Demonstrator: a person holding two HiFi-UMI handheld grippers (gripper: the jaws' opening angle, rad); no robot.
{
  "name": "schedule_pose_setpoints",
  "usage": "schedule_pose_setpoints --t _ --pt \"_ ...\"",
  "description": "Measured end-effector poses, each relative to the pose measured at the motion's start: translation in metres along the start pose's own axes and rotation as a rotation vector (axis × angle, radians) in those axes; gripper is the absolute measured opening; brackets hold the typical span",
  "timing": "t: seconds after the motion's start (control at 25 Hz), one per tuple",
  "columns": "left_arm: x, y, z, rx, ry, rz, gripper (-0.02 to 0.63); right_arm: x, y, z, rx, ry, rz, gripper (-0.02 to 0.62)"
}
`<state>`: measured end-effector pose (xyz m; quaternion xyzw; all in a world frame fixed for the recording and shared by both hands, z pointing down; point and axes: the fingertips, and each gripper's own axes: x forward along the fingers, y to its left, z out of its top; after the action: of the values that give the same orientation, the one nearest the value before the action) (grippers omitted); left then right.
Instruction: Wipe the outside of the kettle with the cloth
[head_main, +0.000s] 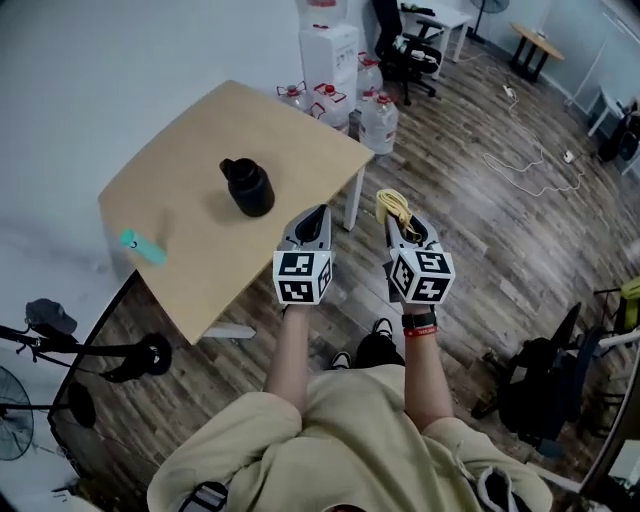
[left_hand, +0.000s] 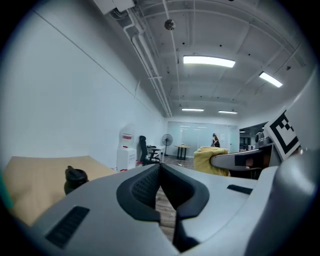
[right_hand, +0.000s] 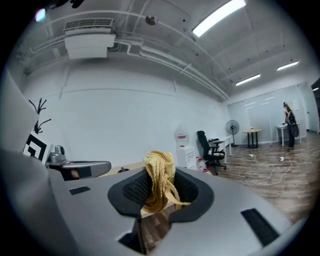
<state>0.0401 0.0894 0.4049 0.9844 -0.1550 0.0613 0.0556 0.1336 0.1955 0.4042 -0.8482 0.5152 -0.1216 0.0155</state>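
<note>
A black kettle stands near the middle of the light wooden table; the left gripper view shows the kettle at its left. My left gripper is shut and empty, held in the air off the table's near right edge. Beside it, my right gripper is shut on a yellow cloth, which bunches up between the jaws as the cloth in the right gripper view. Both grippers are well short of the kettle.
A small teal object lies at the table's left edge. Several water bottles and a white dispenser stand behind the table. An office chair, cables on the wooden floor and a black stand surround me.
</note>
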Motion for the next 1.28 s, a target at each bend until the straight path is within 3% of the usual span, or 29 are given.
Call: schedule_pose_setpoints --t 0.36,0.68,1.0,1.28 --pt "0.014 0.141 0.0 -0.064 -0.027 0.312 0.023 0.158 0.099 -0.006 -0.041 0.095 0.355 0.114" --pt "0.07 0.199 0.025 -0.095 -0.072 0.559 0.023 0.272 0.117 0.021 -0.077 0.153 0.63 0.114" --pt "0.08 0.228 0.012 -0.161 -0.058 0.756 0.024 0.326 0.132 0.006 -0.086 0.261 0.8 0.114" --pt "0.064 0.267 -0.012 -0.187 -0.046 0.811 0.025 0.343 0.169 -0.052 -0.089 0.388 0.833 0.114"
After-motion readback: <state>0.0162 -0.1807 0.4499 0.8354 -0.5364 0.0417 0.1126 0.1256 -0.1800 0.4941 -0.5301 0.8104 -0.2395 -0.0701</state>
